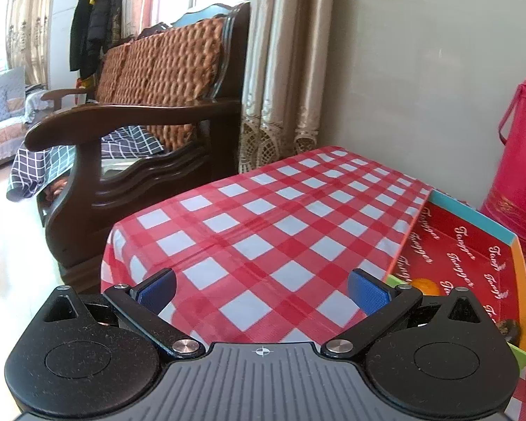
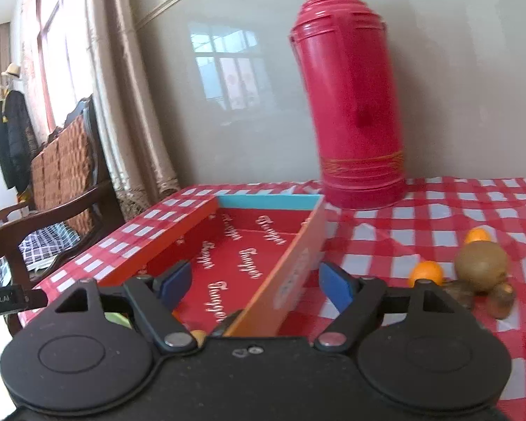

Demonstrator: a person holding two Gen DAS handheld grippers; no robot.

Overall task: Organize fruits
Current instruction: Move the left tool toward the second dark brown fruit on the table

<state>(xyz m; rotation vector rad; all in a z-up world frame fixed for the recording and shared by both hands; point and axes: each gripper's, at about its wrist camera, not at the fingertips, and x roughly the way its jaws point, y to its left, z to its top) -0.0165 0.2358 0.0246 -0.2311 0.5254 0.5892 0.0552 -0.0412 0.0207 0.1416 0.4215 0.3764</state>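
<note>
Left wrist view: a tabletop (image 1: 263,217) under a red-and-white checked cloth stands against a pale wall, with beige curtains (image 1: 284,70) at its far corner and a dark wooden armchair (image 1: 140,122) with a woven orange back cushion beyond its left edge. The left hand-held gripper (image 1: 263,289) hangs over bare cloth, its two blue pads spread wide with nothing between them. To its right lies one shallow red cardboard tray (image 1: 473,245) printed with white script and edged in blue, orange and green. Inside the tray, at the near end, one small orange fruit (image 1: 425,285) shows past the gripper's right finger, and one dark brownish fruit (image 1: 507,328) sits in the near right corner. One red thermos (image 1: 519,161) stands behind the tray by the wall.

Right wrist view, slightly blurred: the right hand-held gripper (image 2: 256,286) straddles the tray's (image 2: 200,224) right wall, its blue pads standing apart, one inside the tray and one outside, not pressing the cardboard. A bit of orange fruit (image 2: 197,335) and something green show inside the tray's near end, mostly hidden by the gripper body. On the cloth (image 2: 438,210) right of the tray lie two small orange fruits (image 2: 426,272), one brown kiwi (image 2: 481,263) and two or three small dark brown fruits (image 2: 501,300) clustered together. The thermos (image 2: 350,98) stands just behind the tray's far right corner.
</note>
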